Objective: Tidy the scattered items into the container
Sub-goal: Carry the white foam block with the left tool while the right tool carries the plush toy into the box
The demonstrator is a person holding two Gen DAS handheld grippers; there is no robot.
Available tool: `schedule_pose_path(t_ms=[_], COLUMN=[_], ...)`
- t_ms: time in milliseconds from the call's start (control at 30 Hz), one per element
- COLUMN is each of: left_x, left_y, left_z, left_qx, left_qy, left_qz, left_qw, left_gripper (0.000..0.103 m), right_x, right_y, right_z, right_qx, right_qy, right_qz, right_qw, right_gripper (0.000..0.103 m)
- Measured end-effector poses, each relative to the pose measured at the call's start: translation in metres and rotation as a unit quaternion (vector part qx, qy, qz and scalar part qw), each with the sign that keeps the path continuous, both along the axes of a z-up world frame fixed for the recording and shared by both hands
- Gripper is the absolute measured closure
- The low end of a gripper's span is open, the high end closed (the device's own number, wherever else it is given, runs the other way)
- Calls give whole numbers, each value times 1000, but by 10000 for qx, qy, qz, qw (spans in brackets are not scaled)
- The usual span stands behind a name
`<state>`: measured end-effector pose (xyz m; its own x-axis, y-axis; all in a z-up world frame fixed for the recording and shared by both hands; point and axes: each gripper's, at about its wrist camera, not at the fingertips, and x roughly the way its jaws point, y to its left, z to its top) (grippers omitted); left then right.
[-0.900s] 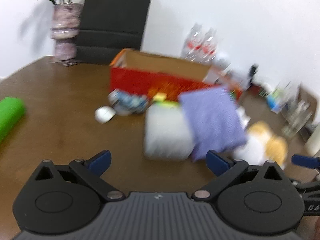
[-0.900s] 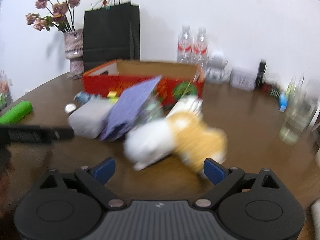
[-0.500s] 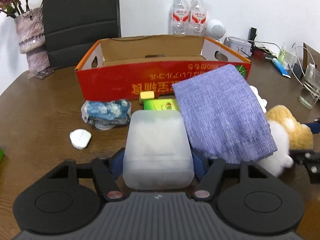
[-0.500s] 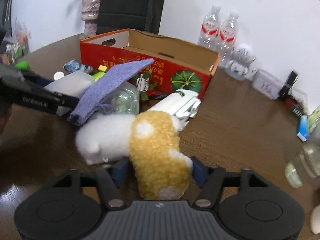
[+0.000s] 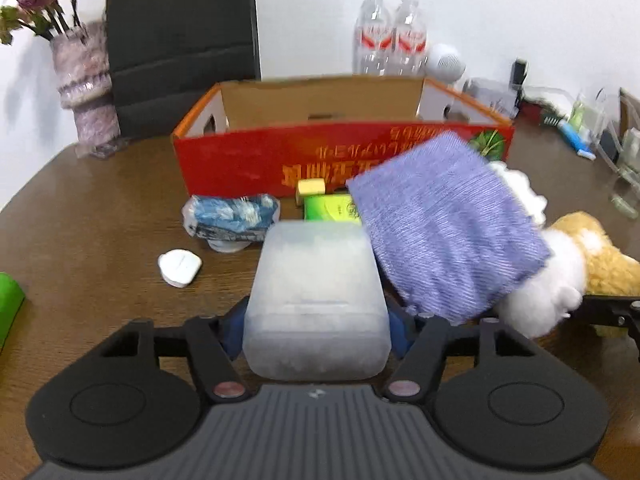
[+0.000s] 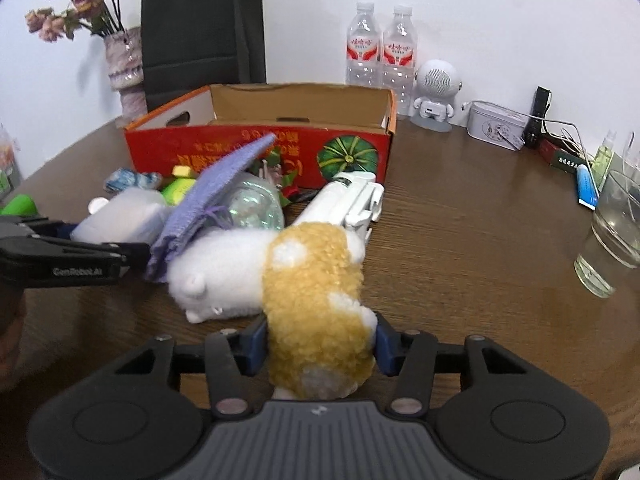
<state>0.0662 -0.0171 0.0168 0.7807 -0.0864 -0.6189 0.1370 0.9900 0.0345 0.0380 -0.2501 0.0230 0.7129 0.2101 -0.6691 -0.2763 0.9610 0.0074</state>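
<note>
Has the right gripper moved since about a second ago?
Yes. The right gripper has closed in toward the red box; the plush toy, earlier lying ahead of it, now sits clamped between its fingers.

Since earlier, left gripper (image 5: 316, 324) clamped the frosted box (image 5: 316, 300); right gripper (image 6: 320, 344) — the plush toy (image 6: 316, 292).

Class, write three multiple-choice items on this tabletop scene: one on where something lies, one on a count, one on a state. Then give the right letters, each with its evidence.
1. Where does the purple cloth lie?
A. inside the cardboard box
B. draped partly over the frosted plastic box
C. beside the vase

2. How many water bottles stand behind the cardboard box?
A. two
B. three
C. four

3. What is the right hand-held gripper doing?
A. hanging open
B. gripping a glass
C. gripping the plush toy

Key: B, its edge overlaps the frosted plastic box; A, the water bottles form one pair; C, both pads press the plush toy.
</note>
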Motion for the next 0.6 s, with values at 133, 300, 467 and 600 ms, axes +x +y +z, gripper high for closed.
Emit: schedule_pose_path(t_ms=[133, 300, 467, 600], left_x=[-27, -39, -23, -1], left_y=[11, 28, 45, 48], left_z=[26, 101, 174, 211], left_qx=[-229, -565, -903, -965], left_qy=[-451, -1020, -1251, -1346], left_qz=[128, 148, -19, -169], left_qw=[9986, 9931, 9880, 9860], left_gripper=[36, 36, 37, 37], right_x=[-19, -39, -32, 0], right_y=[-3, -9, -11, -7], right_z=[23, 85, 151, 183], right_qx=[99, 356, 336, 337], right_qy=[-362, -1038, -1554, -1561], right_qz=[-98, -79, 81, 186], right_qw=[9992, 9939, 9873, 9870], right_gripper=[58, 64, 64, 64])
